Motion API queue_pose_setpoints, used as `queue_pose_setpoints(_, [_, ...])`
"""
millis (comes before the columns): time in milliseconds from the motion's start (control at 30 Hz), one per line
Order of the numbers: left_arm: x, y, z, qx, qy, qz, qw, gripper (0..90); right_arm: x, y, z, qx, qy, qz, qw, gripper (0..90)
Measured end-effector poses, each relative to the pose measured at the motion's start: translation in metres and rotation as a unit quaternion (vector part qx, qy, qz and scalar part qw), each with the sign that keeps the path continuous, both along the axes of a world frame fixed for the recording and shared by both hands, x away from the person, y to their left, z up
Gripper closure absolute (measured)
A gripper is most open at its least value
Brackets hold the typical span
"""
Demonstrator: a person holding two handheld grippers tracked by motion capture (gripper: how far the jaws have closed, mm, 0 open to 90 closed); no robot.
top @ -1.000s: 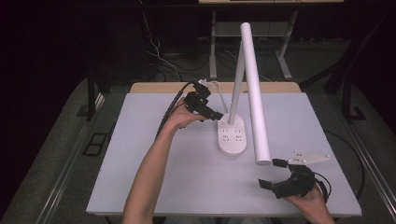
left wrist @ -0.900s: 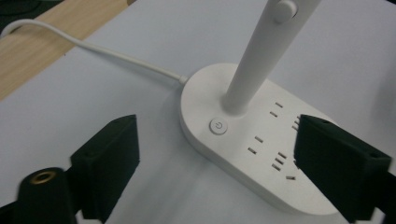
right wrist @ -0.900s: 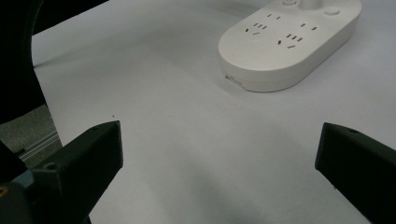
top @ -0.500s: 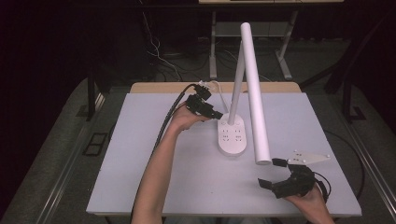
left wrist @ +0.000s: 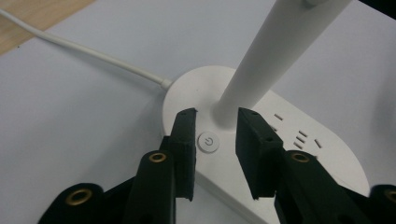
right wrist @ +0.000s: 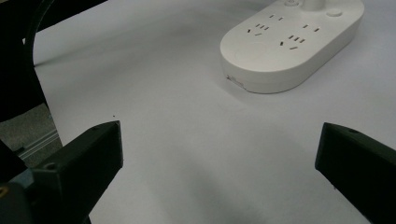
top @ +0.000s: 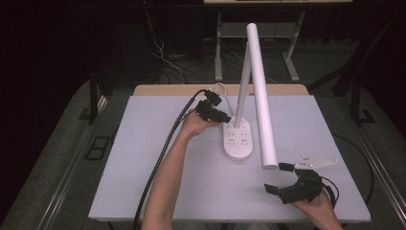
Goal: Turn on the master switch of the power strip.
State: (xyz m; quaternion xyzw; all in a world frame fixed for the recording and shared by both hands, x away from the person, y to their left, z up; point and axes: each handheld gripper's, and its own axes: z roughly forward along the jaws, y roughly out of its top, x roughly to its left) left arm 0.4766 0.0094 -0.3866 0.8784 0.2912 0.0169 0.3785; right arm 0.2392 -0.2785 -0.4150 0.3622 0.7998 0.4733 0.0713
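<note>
Item one, the table (top: 143, 158): a pale grey-white top with a wooden strip along its far edge, on which all else stands. Item two, the desk lamp (top: 262, 96): white, its long tubular head slanting down over the right half of the table from a thinner stem (top: 242, 86) that rises out of the base. Item three, the lamp base (top: 238, 140): a white oval near the table's middle, carrying socket slots on its top and, in the left gripper view, a round power button (left wrist: 208, 142) just in front of the stem's foot; a white cord (left wrist: 88, 53) leaves the base toward the wooden edge. Item four, the left gripper (top: 225, 117) — we find it low over the far end of the base, its jaws having just been closing and now narrow, standing either side of the button; whether the tips touch the base we cannot tell, and they pinch nothing. Item five, the right gripper (top: 278, 177) — at the near right corner, jaws spread wide over bare table, holding nothing, well apart from the base.
</note>
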Motion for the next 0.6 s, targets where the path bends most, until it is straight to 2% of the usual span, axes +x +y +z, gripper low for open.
queue_pose_setpoints(67, [0.001,0.0,-0.001,0.01,-0.002,-0.006,0.9999,71.8,0.0,0.0,0.0,0.0,-0.001,0.001,1.0,0.3])
queue_pose_setpoints(167, [0.002,-0.002,-0.006,0.004,0.002,-0.004,1.0,78.8,0.0,0.0,0.0,0.0,0.0,0.001,1.0,0.3])
queue_pose_setpoints(200, [0.001,-0.005,-0.008,-0.008,0.003,0.007,0.9999,81.0,0.0,0.0,0.0,0.0,0.001,0.001,1.0,0.3])
queue_pose_setpoints(300, [0.001,-0.008,-0.012,-0.016,0.009,0.018,0.9997,87.9,-0.001,0.001,0.0,0.0,0.001,0.001,1.0,0.3])
queue_pose_setpoints(333, [0.002,-0.008,-0.012,-0.007,0.008,0.013,0.9999,89.4,-0.001,0.0,0.0,0.0,0.001,0.001,1.0,0.3])
queue_pose_setpoints(467, [0.002,-0.009,-0.015,0.002,0.0,0.011,0.9999,89.7,-0.001,0.0,0.0,0.0,0.001,0.002,1.0,0.3])
queue_pose_setpoints(600, [0.001,-0.011,-0.018,0.004,-0.005,0.019,0.9998,89.9,0.0,0.0,0.0,0.0,-0.001,0.002,1.0,0.3])
